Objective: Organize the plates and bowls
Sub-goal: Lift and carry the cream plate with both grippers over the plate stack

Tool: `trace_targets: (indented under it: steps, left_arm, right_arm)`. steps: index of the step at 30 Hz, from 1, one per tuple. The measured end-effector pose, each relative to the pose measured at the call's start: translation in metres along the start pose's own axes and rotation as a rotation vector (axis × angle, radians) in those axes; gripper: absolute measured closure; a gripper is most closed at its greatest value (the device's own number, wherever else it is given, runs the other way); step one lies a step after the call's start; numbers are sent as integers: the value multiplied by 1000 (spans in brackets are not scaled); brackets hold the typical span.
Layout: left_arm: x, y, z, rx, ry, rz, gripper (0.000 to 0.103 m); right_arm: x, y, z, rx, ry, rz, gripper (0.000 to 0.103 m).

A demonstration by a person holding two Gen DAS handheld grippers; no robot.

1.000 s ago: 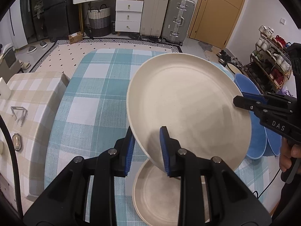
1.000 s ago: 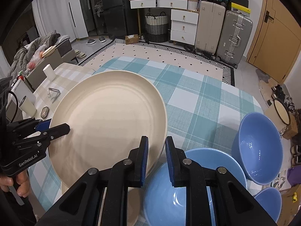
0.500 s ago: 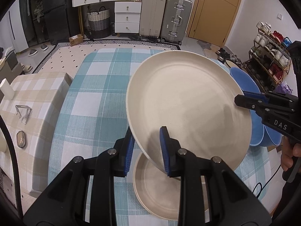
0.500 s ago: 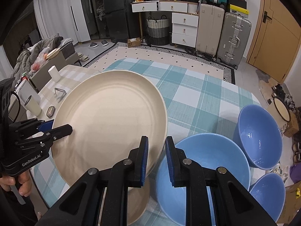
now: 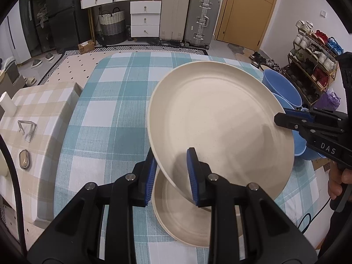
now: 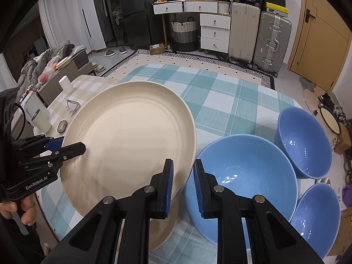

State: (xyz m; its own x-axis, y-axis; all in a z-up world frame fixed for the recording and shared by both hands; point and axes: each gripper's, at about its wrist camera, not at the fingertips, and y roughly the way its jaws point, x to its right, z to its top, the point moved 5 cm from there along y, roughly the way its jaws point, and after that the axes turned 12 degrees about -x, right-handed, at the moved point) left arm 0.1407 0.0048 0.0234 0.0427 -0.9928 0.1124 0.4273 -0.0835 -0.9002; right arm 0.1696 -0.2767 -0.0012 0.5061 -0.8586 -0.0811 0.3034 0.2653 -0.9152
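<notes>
I am holding the large cream plate [image 5: 220,123] up off the counter [image 5: 105,114] with both claws at once. My left claw [image 5: 171,176] is gripping the plate's near rim, one blue pad under the edge and the other on the upper face, so it is clamped on the plate. My right claw [image 6: 183,182] is pinching the opposite rim in the same way, its pads closed over the edge. In the left wrist view the right claw's black tip is showing at the plate's far right edge; in the right wrist view the left claw is biting the plate at the left.

The plate is hanging tilted above a second cream plate [image 5: 184,215] that is lying flat on the teal checked cloth, partly hidden beneath it. Just beside the held plate, on my right, I am seeing a big blue bowl [image 6: 242,176] sitting on the counter, with a second blue bowl [image 6: 304,140] behind it and a third blue bowl [image 6: 316,217] nearer the counter's edge. All three are standing upright and open.
</notes>
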Motion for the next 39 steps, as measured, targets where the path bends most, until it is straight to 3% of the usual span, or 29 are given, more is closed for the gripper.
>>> trace_targets:
  steps: [22,39]
  left_arm:
    - [-4,7,-47,-12,20,-15,79]
    - [-10,23,-64,-21,23,-9,79]
  right_arm:
    - [-18,4,-41,23,-4,25,83]
    - [-21,17,-59,22,5,32,82]
